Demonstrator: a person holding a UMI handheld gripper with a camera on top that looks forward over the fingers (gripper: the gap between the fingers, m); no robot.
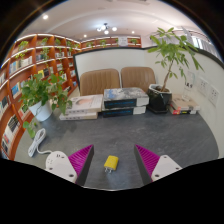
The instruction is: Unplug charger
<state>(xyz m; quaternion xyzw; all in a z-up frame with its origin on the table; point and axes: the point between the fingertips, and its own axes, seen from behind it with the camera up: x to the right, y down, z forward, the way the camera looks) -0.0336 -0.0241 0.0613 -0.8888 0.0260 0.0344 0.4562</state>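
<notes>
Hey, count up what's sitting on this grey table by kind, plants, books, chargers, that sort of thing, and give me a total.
Potted plants: 2, one left, one right
Stacks of books: 2, pale and dark-topped
Yellow charger: 1, lying between the open gripper fingers, untouched
White cable: 1
Total: 6

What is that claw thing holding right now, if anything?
Nothing. The gripper is open, and a small yellow charger lies on the grey table between its fingers, with a gap at either side.
</notes>
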